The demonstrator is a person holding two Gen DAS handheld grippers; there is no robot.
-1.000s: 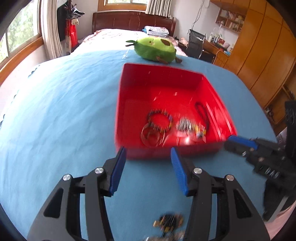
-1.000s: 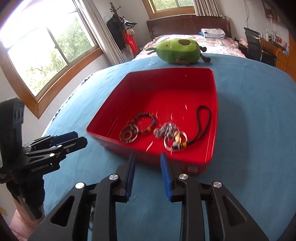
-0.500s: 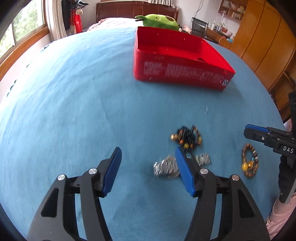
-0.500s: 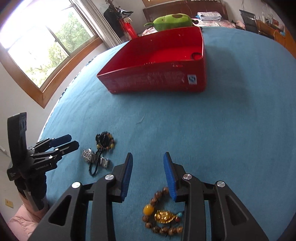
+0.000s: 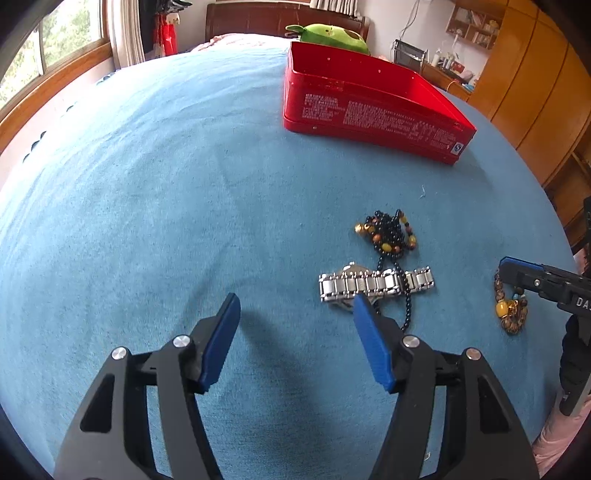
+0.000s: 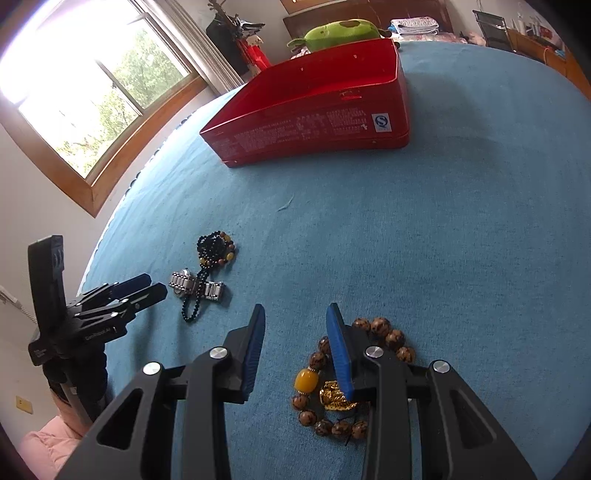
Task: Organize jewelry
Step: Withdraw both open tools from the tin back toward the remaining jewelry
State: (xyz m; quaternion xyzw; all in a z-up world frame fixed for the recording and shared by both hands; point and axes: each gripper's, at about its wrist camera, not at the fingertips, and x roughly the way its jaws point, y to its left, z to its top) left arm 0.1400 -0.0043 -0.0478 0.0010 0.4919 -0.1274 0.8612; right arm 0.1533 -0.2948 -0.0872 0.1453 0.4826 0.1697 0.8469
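A red box (image 5: 369, 107) stands far on the blue cloth; its inside is hidden from here. It also shows in the right wrist view (image 6: 314, 110). A silver watch (image 5: 373, 286) and a black bead necklace (image 5: 389, 236) lie just right of my open, empty left gripper (image 5: 295, 306); its right finger overlaps the watch. In the right wrist view the watch (image 6: 197, 288) and the necklace (image 6: 216, 251) lie left. My right gripper (image 6: 295, 314) is open and empty, its right finger over a brown bead bracelet (image 6: 332, 384) with a yellow bead. The bracelet (image 5: 511, 310) shows under the right gripper (image 5: 517, 271).
A green plush toy (image 5: 332, 35) lies behind the box, also in the right wrist view (image 6: 340, 33). A window (image 6: 92, 92) is to the left, wooden cabinets (image 5: 535, 92) to the right. Blue cloth (image 5: 147, 184) covers the surface.
Both grippers have pulled back from above the red box and dropped low over the cloth. The left now sits beside the watch, the right over the brown bracelet.
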